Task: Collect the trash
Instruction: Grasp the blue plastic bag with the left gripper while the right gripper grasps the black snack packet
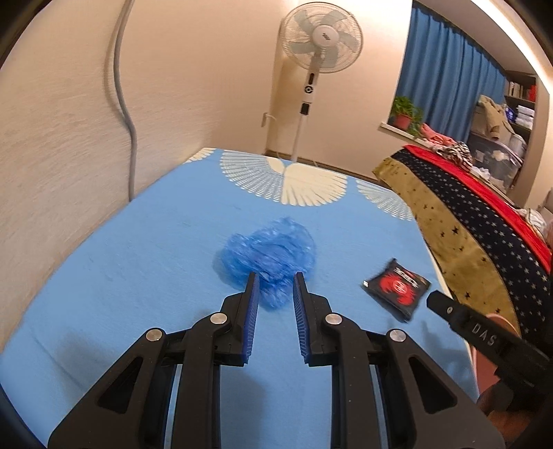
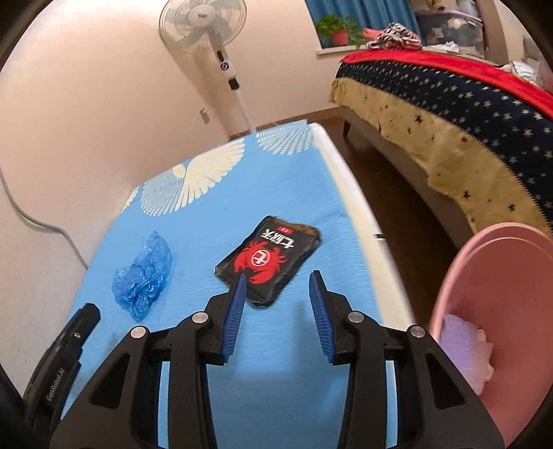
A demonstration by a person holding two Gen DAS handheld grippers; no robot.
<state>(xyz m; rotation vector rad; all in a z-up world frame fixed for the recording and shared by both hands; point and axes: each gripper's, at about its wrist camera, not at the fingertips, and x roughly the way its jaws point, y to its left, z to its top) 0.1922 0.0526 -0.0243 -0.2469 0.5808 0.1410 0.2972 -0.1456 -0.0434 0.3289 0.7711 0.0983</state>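
Blue crumpled plastic (image 1: 268,257) ahead of the released left tongs (image 1: 275,279) could be pushed away (so too the wrapper (image 2: 268,257) before the released right tongs (image 2: 278,278)) if approached too flat.

On the worktop (image 2: 193,221) the crumpled plastic bag (image 2: 143,274) lies left of the snack packet (image 2: 268,257), the two apart. A basin (image 2: 484,293) sits off the worktop's right edge. A fan (image 2: 204,26) stands behind the worktop, a bed (image 2: 449,114) to the right.
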